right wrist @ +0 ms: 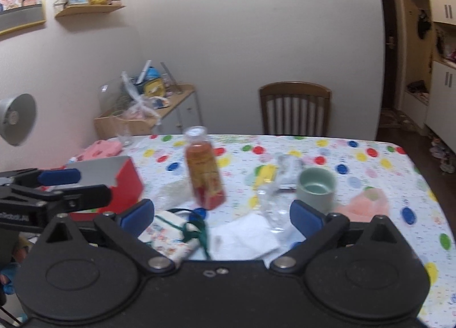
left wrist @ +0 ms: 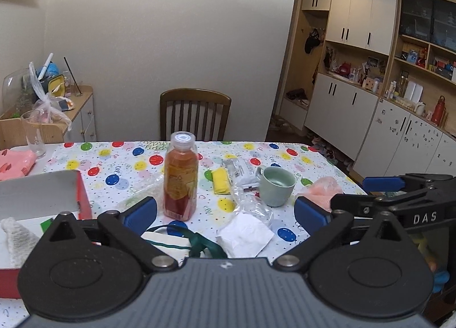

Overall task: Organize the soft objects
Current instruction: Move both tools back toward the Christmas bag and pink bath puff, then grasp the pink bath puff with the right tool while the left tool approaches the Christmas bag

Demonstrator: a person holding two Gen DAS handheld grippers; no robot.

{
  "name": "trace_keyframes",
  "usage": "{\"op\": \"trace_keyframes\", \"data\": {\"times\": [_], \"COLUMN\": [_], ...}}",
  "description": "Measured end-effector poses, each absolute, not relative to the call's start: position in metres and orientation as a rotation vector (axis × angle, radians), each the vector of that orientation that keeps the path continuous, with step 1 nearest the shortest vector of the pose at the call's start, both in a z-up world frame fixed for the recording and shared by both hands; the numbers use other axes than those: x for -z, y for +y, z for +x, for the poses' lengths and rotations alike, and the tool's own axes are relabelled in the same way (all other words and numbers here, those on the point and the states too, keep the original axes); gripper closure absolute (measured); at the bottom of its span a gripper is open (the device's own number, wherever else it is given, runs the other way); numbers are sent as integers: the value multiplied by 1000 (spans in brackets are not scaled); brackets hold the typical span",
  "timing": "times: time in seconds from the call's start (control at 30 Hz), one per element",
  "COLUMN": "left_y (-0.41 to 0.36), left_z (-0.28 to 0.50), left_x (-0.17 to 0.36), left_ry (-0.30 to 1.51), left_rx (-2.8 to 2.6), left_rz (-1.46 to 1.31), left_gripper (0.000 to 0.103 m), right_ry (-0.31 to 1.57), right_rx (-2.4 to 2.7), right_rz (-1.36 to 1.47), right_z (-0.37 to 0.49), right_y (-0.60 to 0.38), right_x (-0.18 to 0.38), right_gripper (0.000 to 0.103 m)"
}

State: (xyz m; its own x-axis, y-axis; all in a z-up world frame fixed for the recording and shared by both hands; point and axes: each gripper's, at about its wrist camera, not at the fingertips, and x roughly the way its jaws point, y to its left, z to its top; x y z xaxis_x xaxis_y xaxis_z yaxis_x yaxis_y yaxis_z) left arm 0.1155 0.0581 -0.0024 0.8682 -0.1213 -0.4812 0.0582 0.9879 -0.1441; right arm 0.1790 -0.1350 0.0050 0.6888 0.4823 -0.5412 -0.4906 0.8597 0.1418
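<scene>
Near the desk's [left wrist: 119, 162] front edge lie the soft things: a small cloth pouch [left wrist: 166, 244] with a green drawstring, and just to its right a folded white cloth [left wrist: 245, 235]. A pink cloth [left wrist: 319, 192] lies towards the right edge, and another pink cloth [left wrist: 14, 164] lies at the far left by a drinking glass [left wrist: 34, 134]. A grey fuzzy cloth [left wrist: 17, 238] rests inside the open red box [left wrist: 84, 199] on the left. A juice bottle [left wrist: 180, 175] stands upright right behind the pouch, with crumpled clear plastic [left wrist: 250, 202], a yellow packet [left wrist: 221, 181] and a green cup [left wrist: 276, 185] crowding the white cloth from behind. The left tool [left wrist: 225, 211] stands wide with nothing between its fingers; the right tool [right wrist: 222, 215] likewise gapes wide and empty, above the pouch and white cloth. A wooden chair [left wrist: 195, 114] stands beyond the desk.
</scene>
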Motion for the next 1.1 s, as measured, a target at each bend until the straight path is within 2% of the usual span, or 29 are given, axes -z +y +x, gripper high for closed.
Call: {"op": "trace_keyframes", "data": {"times": [0.37, 0.5, 1.1], "left_y": [50, 41, 50], "left_z": [133, 137, 169], "left_x": [37, 51, 152], "left_ry": [554, 570, 860], "left_rx": [72, 20, -151], "left_rz": [-221, -179, 29], "left_gripper": [0, 0, 0], "right_ry": [606, 608, 765], "right_rx": [-341, -279, -180], "right_rz": [-65, -74, -88], "right_z": [223, 247, 339], "right_y": [-204, -224, -242], "right_x": [37, 58, 126], "right_gripper": [1, 1, 2]}}
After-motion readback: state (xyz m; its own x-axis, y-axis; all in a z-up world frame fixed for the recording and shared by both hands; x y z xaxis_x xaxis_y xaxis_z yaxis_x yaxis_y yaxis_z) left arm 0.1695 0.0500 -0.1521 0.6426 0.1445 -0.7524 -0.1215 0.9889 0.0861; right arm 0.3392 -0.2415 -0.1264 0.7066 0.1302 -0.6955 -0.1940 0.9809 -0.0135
